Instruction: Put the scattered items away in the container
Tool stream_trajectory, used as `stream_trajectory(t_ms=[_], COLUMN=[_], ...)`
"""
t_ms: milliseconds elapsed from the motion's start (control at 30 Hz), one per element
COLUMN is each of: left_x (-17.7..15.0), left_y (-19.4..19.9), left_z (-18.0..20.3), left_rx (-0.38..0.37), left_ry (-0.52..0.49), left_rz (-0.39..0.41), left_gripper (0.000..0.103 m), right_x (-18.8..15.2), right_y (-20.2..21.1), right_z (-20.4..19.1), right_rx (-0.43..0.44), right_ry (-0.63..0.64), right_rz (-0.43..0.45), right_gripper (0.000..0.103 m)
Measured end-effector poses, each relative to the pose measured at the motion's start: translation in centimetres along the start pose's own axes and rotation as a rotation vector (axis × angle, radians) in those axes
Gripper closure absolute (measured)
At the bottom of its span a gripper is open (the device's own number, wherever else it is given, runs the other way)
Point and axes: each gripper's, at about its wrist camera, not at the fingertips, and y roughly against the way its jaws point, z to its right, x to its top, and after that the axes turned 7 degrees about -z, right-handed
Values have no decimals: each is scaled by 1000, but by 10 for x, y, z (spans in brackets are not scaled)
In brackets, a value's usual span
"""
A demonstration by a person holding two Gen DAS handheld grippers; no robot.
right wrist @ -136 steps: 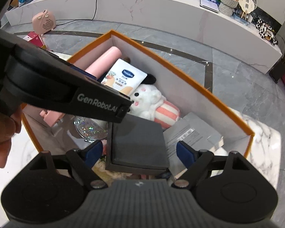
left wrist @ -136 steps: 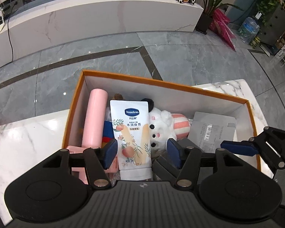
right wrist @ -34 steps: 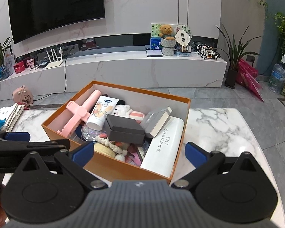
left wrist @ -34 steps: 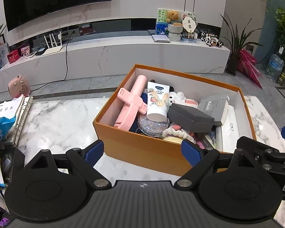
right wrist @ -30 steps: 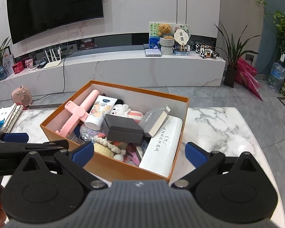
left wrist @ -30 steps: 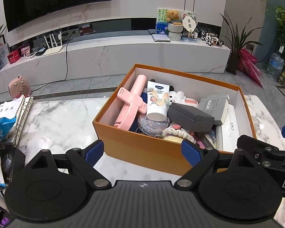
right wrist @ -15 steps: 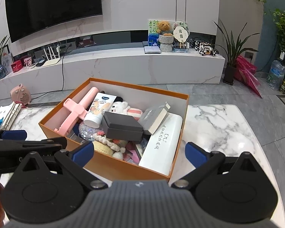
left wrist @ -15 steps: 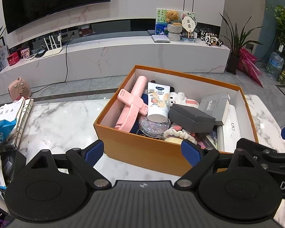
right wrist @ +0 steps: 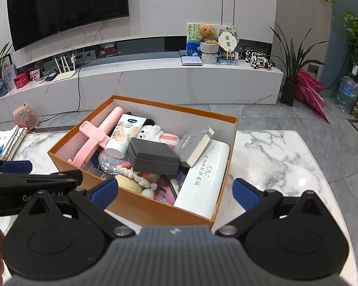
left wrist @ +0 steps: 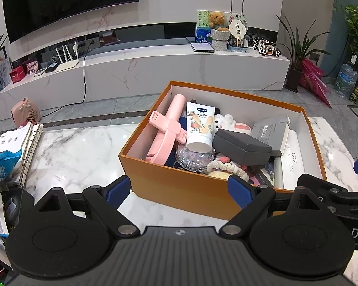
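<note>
The orange box (left wrist: 155,174) (right wrist: 143,202) stands on the marble table, filled with items. Inside lie a pink holder (left wrist: 165,131), a Vaseline tube (left wrist: 200,126) (right wrist: 125,132), a dark grey box (left wrist: 242,146) (right wrist: 152,157), a white plush (right wrist: 155,131), a grey book (left wrist: 271,131) and a white glasses case (left wrist: 291,159) (right wrist: 202,181). My left gripper (left wrist: 179,190) hangs open and empty, in front of the box's near wall. My right gripper (right wrist: 175,191) is also open and empty, in front of the box's near right corner.
A ring binder with papers (left wrist: 23,147) and a blue-white bag (left wrist: 2,164) lie at the table's left end. Bare marble table (right wrist: 274,162) lies right of the box. On the floor beyond are a pink heater (left wrist: 25,114) and a long white bench (left wrist: 179,66).
4.5 s ago both grippers were low over the box, at the tube and the dark grey box. Both now sit pulled back and open wider. Over the last second only a slight drift.
</note>
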Motion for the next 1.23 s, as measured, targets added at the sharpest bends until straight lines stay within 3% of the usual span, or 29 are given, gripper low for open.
stream_trajectory(t_ms=[1233], left_x=[-1], left_y=[0], left_z=[-2], left_rx=[-3], left_ry=[-5], left_rz=[13], left_gripper=[0], right_x=[0], right_y=[1], right_z=[0], right_rx=[-8], right_ry=[9], right_rz=[1], right_gripper=[1])
